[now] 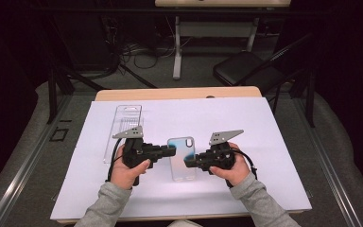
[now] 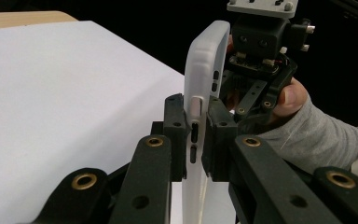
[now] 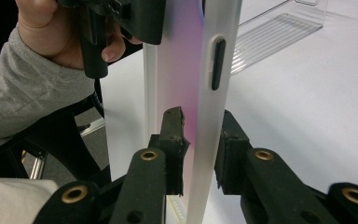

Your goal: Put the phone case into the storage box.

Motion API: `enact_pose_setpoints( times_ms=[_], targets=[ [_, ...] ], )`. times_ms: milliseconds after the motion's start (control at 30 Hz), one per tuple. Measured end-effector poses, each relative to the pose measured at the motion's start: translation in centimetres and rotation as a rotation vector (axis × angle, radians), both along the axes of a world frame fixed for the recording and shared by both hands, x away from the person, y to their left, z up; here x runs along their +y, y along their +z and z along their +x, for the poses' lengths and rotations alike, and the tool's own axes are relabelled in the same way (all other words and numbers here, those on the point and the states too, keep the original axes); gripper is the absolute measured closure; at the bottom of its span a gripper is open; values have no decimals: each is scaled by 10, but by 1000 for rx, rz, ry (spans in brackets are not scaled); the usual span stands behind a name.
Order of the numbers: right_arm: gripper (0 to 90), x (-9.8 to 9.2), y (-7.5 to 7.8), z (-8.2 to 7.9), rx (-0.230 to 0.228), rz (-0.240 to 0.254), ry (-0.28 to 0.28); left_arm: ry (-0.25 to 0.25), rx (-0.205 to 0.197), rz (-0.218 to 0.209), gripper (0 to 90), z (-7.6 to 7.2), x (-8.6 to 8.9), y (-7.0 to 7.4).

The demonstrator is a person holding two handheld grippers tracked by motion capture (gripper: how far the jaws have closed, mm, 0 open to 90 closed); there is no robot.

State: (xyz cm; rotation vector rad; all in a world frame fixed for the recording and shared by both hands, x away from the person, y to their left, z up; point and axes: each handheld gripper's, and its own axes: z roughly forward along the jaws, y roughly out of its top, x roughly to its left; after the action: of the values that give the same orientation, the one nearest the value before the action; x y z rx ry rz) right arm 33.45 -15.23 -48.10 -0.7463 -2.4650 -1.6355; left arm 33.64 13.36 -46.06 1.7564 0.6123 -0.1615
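Lying flat, phone case (image 1: 182,158) long axis away from person, camera cutout far

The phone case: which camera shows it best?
The high view: the whole phone case shows there, held between the left gripper and right gripper. The gripper views show its side edges.

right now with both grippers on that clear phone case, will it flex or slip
The phone case looks thin, frosted and empty, so probably light and somewhat bendy. Left gripper clamps its side rim and right gripper the opposite rim; the smooth plastic might slip.
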Motion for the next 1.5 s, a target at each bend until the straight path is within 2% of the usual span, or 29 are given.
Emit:
enact_pose_setpoints(
  times_ms=[1500],
  targets=[
    [811, -2, 0, 1, 10, 14, 42, -8, -3, 0, 819, 0, 0, 0]
  ],
)
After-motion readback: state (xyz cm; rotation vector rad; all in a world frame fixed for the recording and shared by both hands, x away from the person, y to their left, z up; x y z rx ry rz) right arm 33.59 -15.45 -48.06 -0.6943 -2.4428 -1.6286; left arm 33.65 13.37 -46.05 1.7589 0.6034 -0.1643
